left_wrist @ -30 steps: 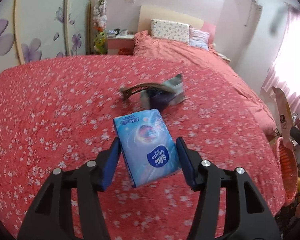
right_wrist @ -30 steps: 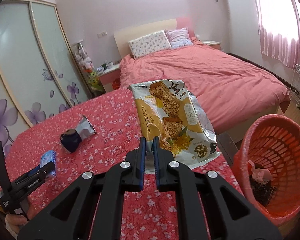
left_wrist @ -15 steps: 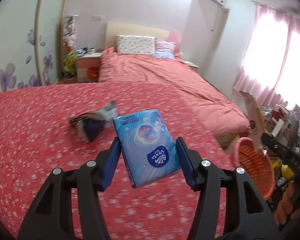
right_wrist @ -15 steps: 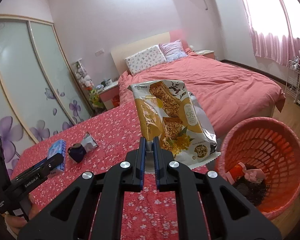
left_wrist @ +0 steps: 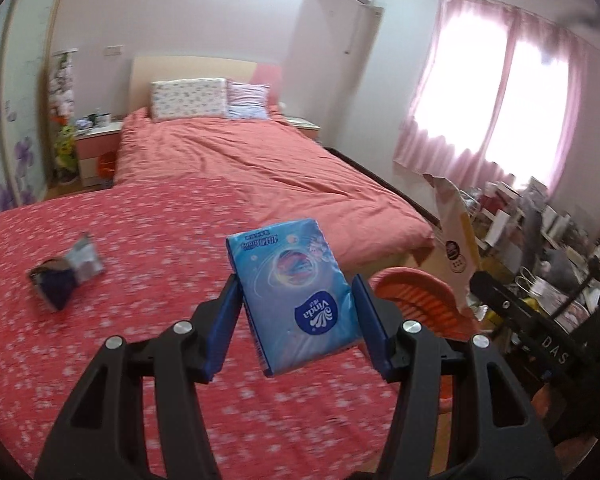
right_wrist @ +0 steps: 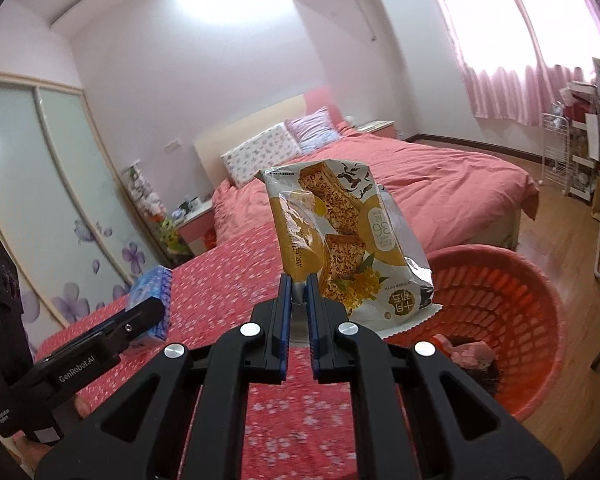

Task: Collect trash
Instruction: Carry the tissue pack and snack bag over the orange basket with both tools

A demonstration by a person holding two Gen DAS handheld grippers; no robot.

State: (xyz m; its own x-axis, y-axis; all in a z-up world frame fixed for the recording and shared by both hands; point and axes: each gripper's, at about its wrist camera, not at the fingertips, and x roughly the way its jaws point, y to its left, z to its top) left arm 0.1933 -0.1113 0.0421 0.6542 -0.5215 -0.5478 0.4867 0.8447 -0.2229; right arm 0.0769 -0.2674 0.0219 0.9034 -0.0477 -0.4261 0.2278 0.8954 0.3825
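Clamping a blue tissue pack (left_wrist: 296,292) across its width, the left gripper (left_wrist: 296,320) has its two blue pads pressed on the pack's long sides, about half spread; the pack's long axis runs away from the camera and tilts up, its far end leaning slightly left, and the white "Vinda" logo sits at the near end. It is a soft rectangular block in glossy printed film, pale blue with a round swirl of pink and purple in the middle. It hangs in the air above the red flowered bedspread (left_wrist: 140,320), near the edge beside the orange basket (right_wrist: 512,320). The right gripper (right_wrist: 298,304) has its pads almost pressed together, pinching the lower edge of a yellow snack bag (right_wrist: 340,240). The bag stands nearly upright, long axis vertical and leaning a little to the right, with its print upside down. It is crinkled metallised film, yellow and white with pictures of brown seeded bars and small yellow flowers, silver where the inside shows. It is held above the near rim of the basket, a round plastic tub with slotted walls; inside lie some pinkish scraps on a dark patch, which may be a liner, though the view is too poor to be sure. Farther left on the bedspread lies a crumpled wrapper (left_wrist: 66,272), dark blue and silver, well apart from both grippers. Beyond it is a bed (left_wrist: 240,168) with a plain salmon cover and two pillows.
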